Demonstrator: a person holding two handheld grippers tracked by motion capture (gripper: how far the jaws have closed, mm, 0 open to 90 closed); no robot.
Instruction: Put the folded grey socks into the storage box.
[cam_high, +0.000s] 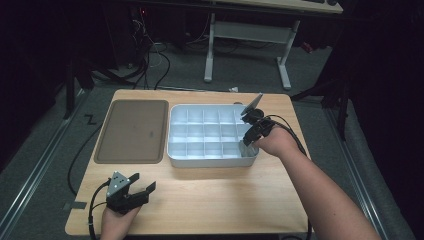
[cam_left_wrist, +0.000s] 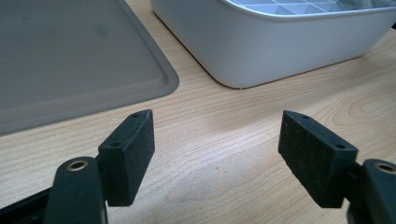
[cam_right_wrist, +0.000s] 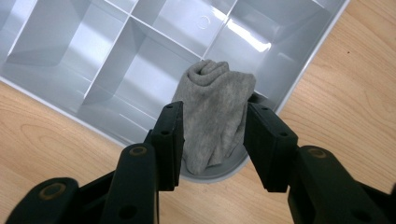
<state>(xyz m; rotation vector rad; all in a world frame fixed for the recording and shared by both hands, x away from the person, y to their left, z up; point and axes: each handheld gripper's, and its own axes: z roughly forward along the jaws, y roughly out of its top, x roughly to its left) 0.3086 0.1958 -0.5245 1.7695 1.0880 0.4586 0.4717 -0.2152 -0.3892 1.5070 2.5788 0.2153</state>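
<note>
A rolled grey sock (cam_right_wrist: 215, 88) stands in the corner compartment of a white divided organizer box (cam_right_wrist: 116, 70). My right gripper (cam_right_wrist: 215, 111) reaches down over that corner, and its two black pads (cam_right_wrist: 173, 140) press on the sock's sides. In the high view this is the box's near right corner (cam_high: 250, 156), with the right gripper (cam_high: 248, 141) over it and the sock (cam_high: 245, 149) partly hidden by the jaws. My left gripper (cam_high: 143, 183) rests near the table's front left edge. Its jaws (cam_left_wrist: 217, 144) stand wide apart over bare wood with nothing between them.
A flat brown tray (cam_high: 132, 131) lies left of the organizer box (cam_high: 210, 161) on the wooden table (cam_high: 225, 195). The box's other compartments look empty. Beyond the table stand a white desk frame (cam_high: 247, 35) and loose cables on the floor.
</note>
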